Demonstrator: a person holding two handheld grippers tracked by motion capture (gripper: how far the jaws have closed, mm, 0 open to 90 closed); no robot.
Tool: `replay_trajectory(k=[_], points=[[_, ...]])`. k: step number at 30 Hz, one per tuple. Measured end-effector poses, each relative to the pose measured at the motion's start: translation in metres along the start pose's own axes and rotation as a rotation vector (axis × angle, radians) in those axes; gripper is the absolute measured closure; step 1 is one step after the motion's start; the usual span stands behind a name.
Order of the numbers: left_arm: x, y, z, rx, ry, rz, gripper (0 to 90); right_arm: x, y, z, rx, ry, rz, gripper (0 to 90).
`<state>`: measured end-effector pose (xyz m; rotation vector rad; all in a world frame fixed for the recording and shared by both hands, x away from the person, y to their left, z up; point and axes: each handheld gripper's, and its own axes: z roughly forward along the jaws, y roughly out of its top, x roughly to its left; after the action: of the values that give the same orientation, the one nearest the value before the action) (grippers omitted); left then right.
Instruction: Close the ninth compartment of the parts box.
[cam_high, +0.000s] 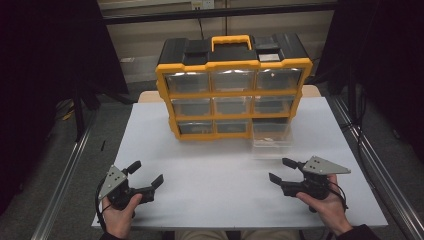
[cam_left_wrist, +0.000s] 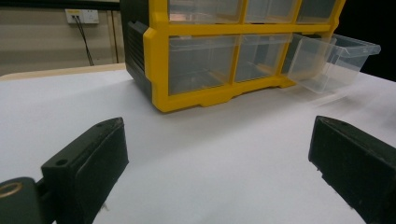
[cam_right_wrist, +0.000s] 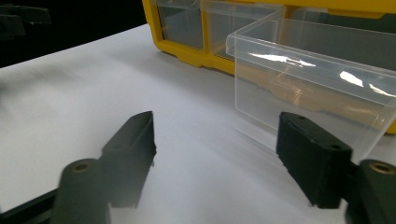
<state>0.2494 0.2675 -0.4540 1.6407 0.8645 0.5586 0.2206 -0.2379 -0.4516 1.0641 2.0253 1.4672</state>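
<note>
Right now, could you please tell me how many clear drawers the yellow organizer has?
9, in three rows of three in the organizer; eight sit closed, and the bottom-right drawer is pulled out over the table.

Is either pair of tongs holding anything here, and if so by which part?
Nothing is held. The left tongs and right tongs are both open above the white table, short of the pulled-out clear drawer.
</note>
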Motion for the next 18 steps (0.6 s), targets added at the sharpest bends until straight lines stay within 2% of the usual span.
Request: replay_trajectory(k=[4, 7, 14, 18], points=[[0.0, 0.0, 0.0, 0.002, 0.006, -0.001, 4.5, 0.0, 0.0, 0.003, 0.018, 0.002, 0.001, 42.4], [0.001, -0.001, -0.001, 0.002, 0.002, -0.018, 4.5, -0.001, -0.001, 0.004, 0.029, 0.007, 0.005, 50.0], [0.0, 0.0, -0.001, 0.005, 0.012, 0.007, 4.5, -0.002, -0.001, 0.008, 0.016, 0.031, 0.005, 72.4], [0.0, 0.001, -0.001, 0.007, 0.015, 0.012, 4.5, -0.003, -0.001, 0.011, 0.02, 0.035, -0.001, 80.4]])
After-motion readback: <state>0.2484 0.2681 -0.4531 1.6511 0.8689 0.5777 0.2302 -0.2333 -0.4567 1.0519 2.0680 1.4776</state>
